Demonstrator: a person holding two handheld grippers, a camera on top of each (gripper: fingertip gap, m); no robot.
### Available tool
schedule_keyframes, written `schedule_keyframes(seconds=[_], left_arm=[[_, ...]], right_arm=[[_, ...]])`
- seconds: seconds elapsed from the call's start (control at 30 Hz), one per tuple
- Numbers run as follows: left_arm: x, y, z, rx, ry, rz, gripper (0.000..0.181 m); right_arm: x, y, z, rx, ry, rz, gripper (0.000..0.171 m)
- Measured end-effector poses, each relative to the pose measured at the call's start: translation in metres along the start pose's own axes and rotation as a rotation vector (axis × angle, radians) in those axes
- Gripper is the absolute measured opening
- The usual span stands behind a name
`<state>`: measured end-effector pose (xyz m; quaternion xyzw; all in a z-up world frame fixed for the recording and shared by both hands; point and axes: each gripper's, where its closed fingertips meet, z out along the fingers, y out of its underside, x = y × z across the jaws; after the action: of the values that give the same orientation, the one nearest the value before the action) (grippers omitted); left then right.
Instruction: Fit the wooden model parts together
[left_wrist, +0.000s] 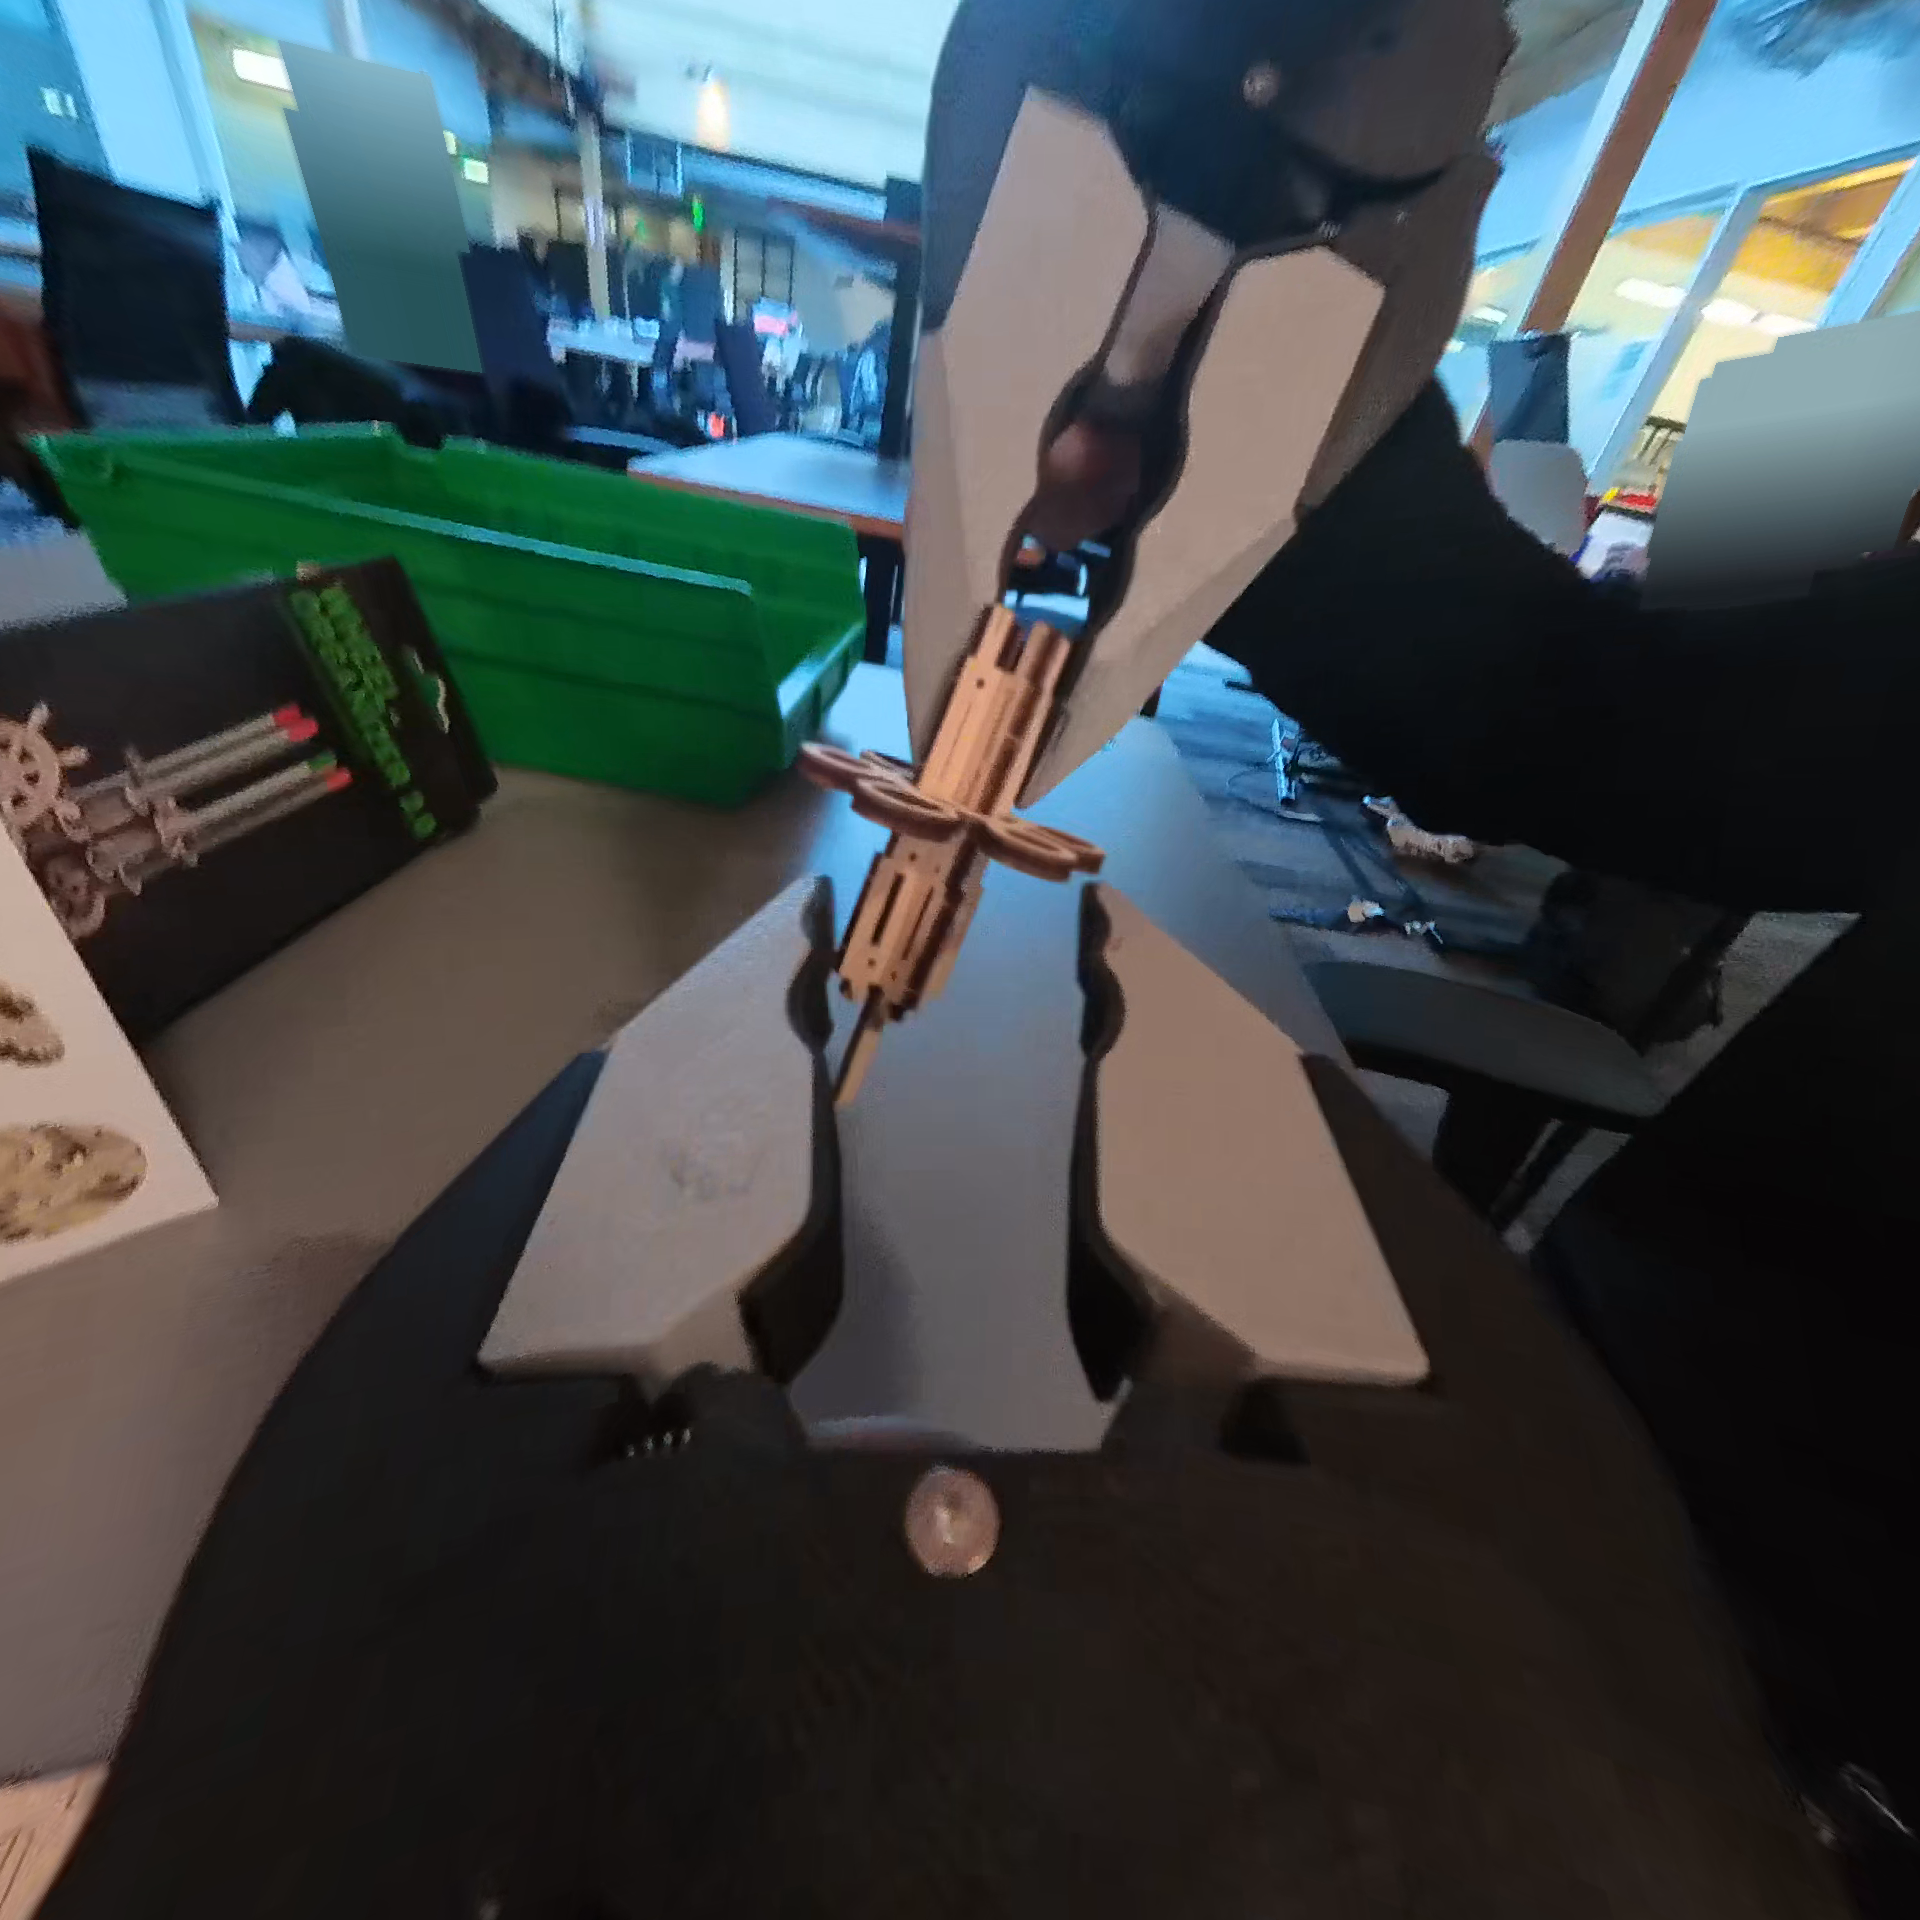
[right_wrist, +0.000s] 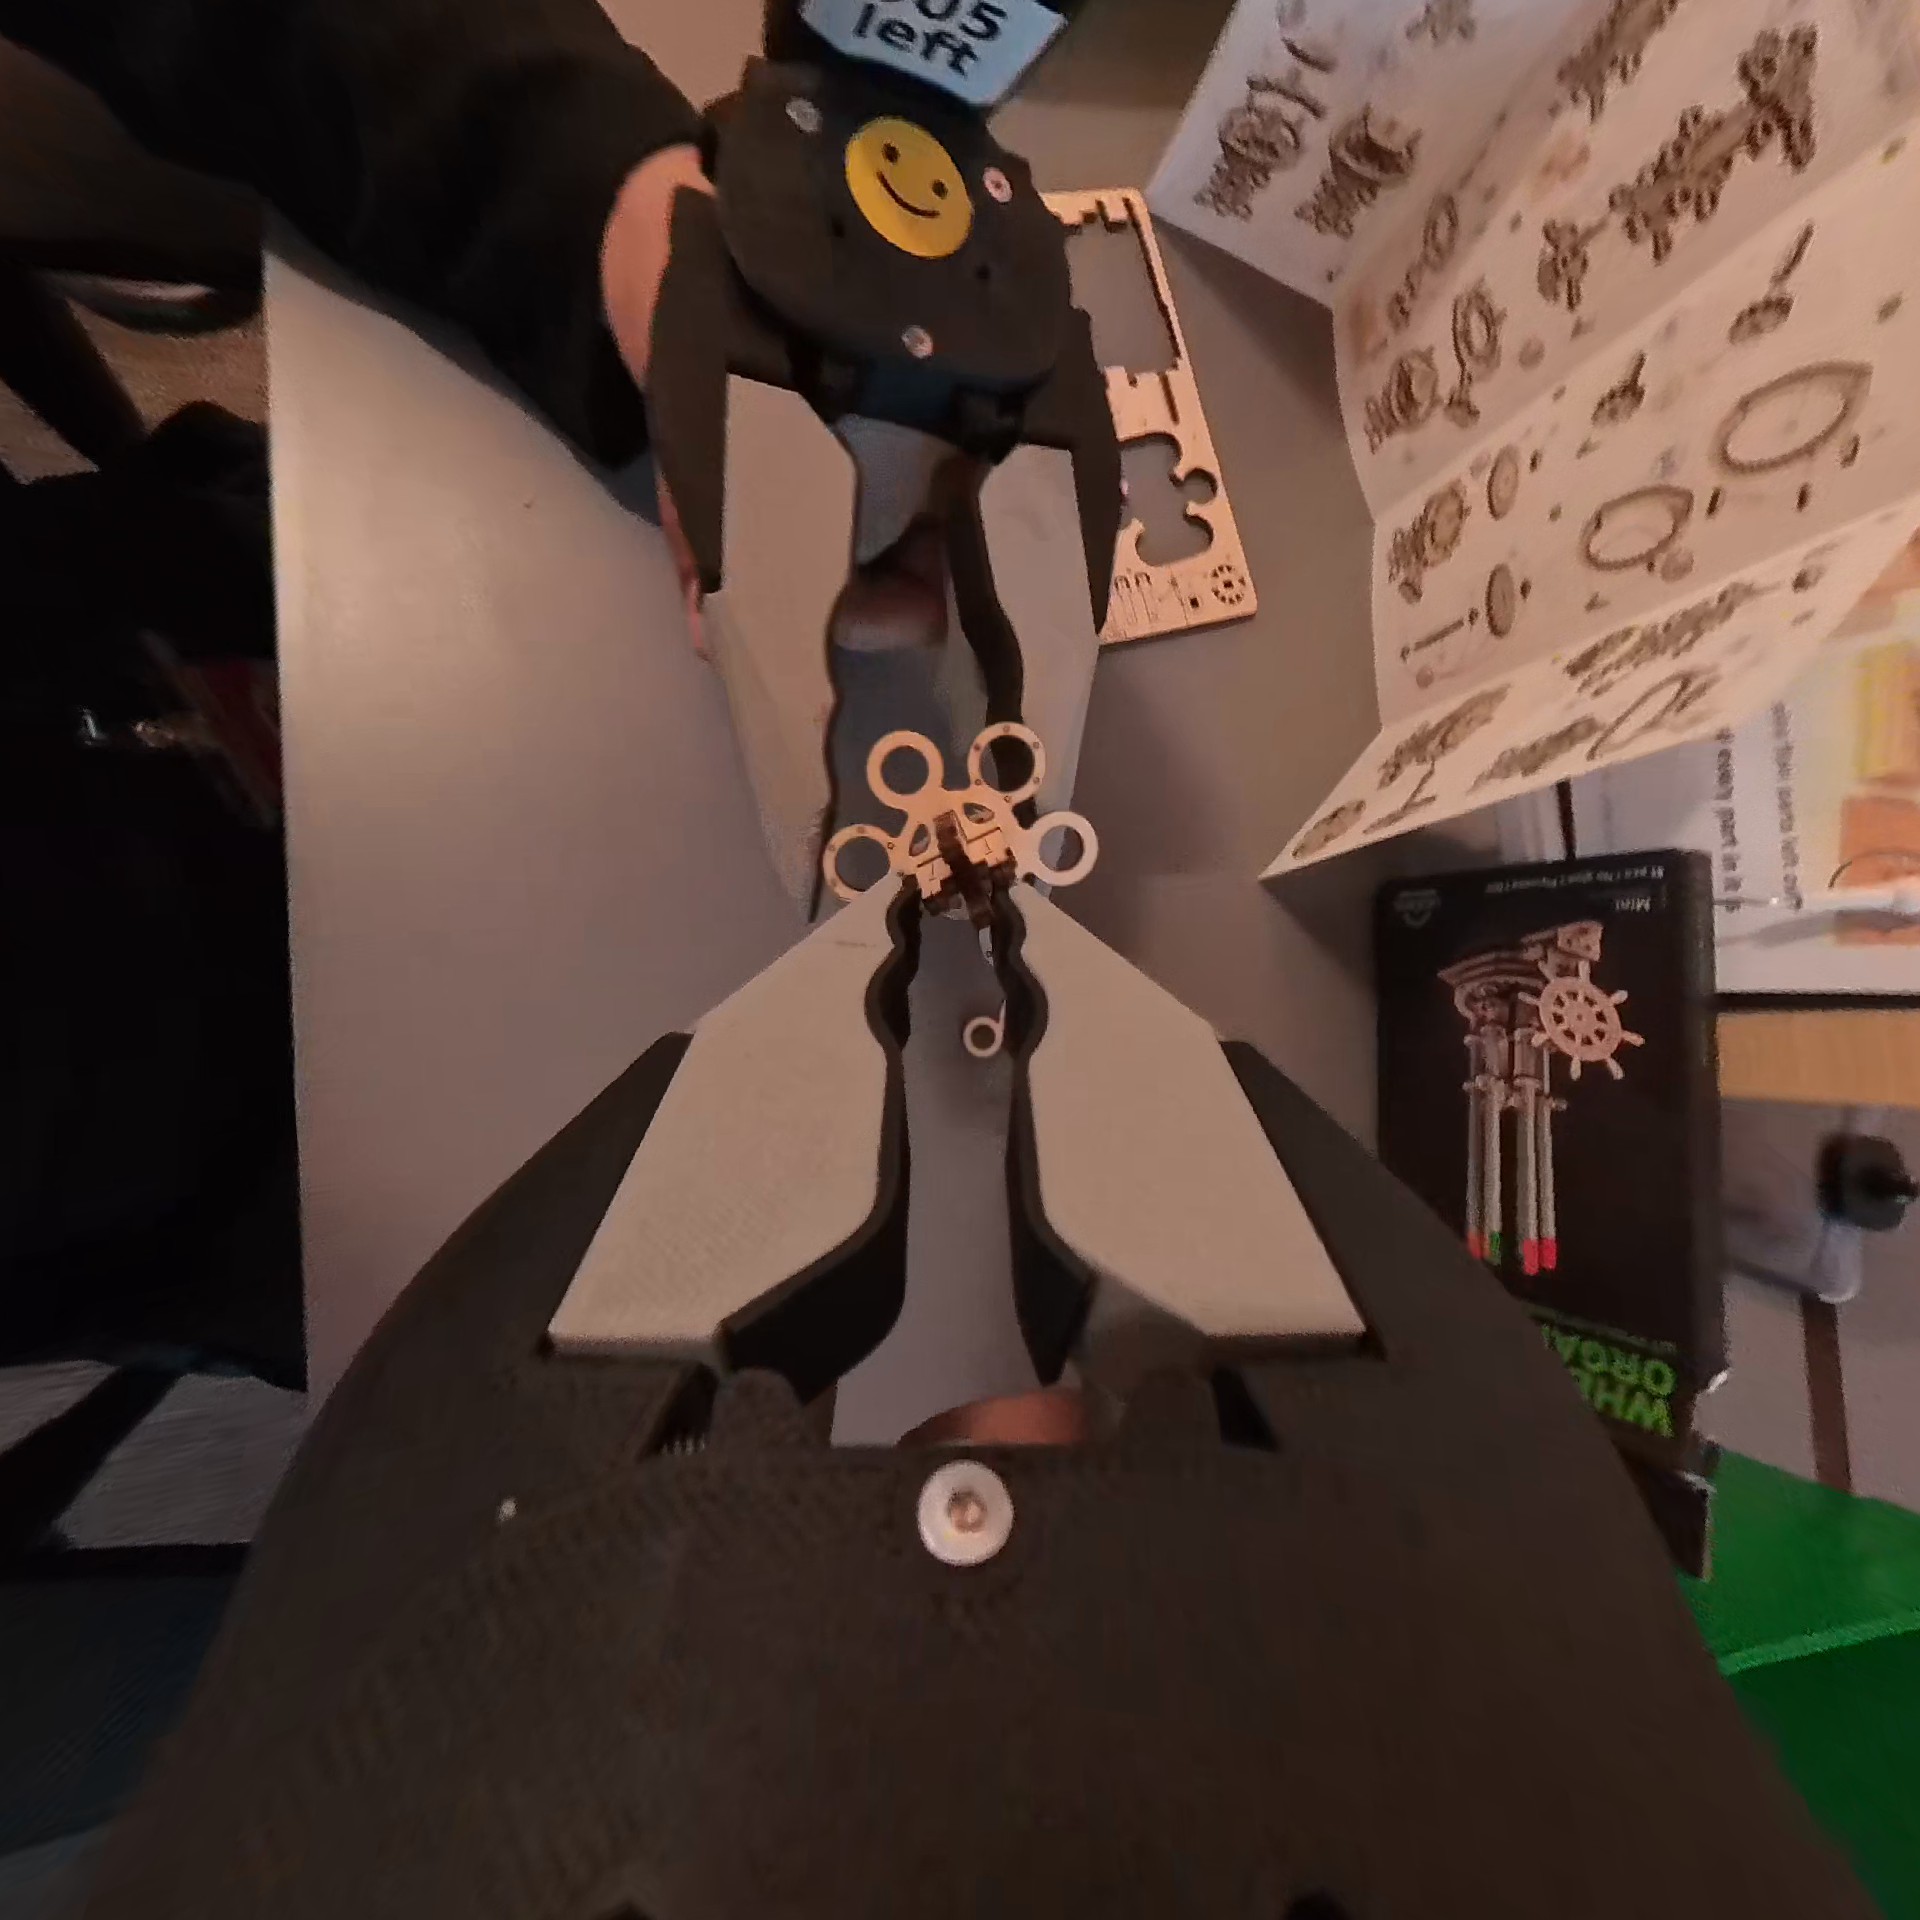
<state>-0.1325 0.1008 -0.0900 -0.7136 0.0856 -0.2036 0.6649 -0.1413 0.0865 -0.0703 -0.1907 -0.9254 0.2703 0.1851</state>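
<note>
A light wooden shaft (left_wrist: 940, 831) built of slotted strips carries a flat wooden plate with several round loops (right_wrist: 961, 810) around its middle. My right gripper (right_wrist: 956, 904) is shut on the shaft's upper end and holds it tilted above the table; it also shows in the left wrist view (left_wrist: 977, 769). My left gripper (left_wrist: 956, 904) is open, with its fingers on either side of the shaft's lower end. The shaft lies close to the left finger (left_wrist: 748, 1091), with a gap to the other finger. In the right wrist view the looped plate hides the left gripper's fingertips.
A green bin (left_wrist: 499, 582) stands at the back of the grey table (left_wrist: 416, 1039). A black model box (right_wrist: 1538, 1122) and a folded instruction sheet (right_wrist: 1558, 416) are beside it. An emptied wooden parts sheet (right_wrist: 1153, 416) and a small loose ring (right_wrist: 982, 1036) lie on the table. Only a small space, under 4 cm, lies between the two pairs of fingers.
</note>
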Motion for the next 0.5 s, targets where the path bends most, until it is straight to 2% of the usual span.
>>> schedule_keyframes(seconds=[0.13,0.23,0.3,0.47,0.5], left_arm=[[-0.01,0.022,-0.003,-0.165,-0.046,-0.037,0.047],[-0.01,0.042,-0.006,-0.308,-0.046,-0.009,0.054],[-0.015,0.054,-0.008,-0.389,-0.08,0.012,0.052],[-0.028,0.069,-0.007,-0.5,-0.13,0.038,0.011],[-0.028,0.068,-0.007,-0.497,-0.127,0.047,0.009]], right_arm=[[0.006,0.019,0.012,-0.07,-0.037,0.075,0.01],[0.005,0.031,0.024,-0.145,-0.058,0.079,0.01],[0.003,0.035,0.031,-0.182,-0.072,0.071,0.01],[-0.002,0.034,0.041,-0.213,-0.12,0.061,0.01],[-0.002,0.032,0.041,-0.2,-0.128,0.067,0.009]])
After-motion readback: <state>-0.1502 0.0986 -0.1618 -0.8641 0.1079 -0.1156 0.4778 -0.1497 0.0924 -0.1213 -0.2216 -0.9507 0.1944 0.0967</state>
